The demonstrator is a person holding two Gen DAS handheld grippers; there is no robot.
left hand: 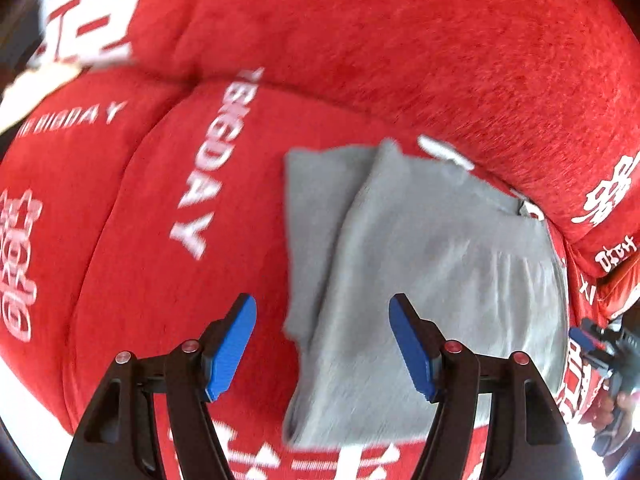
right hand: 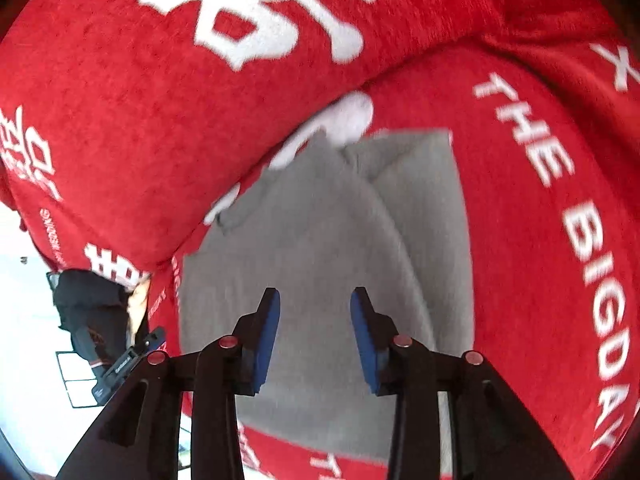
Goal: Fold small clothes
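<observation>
Grey garment [left hand: 432, 264] lies part-folded on the red sofa seat cushion [left hand: 168, 240], against the backrest. Left gripper [left hand: 322, 344] wide open, empty; right gripper [right hand: 315, 336] partly open, holding nothing. Next fold prob. needs both pinching edge corners evenly, w/ layers aligned.

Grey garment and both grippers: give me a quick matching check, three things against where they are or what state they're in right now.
Things:
1. grey garment
2. left gripper
3. right gripper

States:
a. jaws wide apart, nothing between the pads
b. lying folded on the red cover
c. jaws narrower but open, above the grey cloth

Pairs: 1-b, 2-a, 3-c
</observation>
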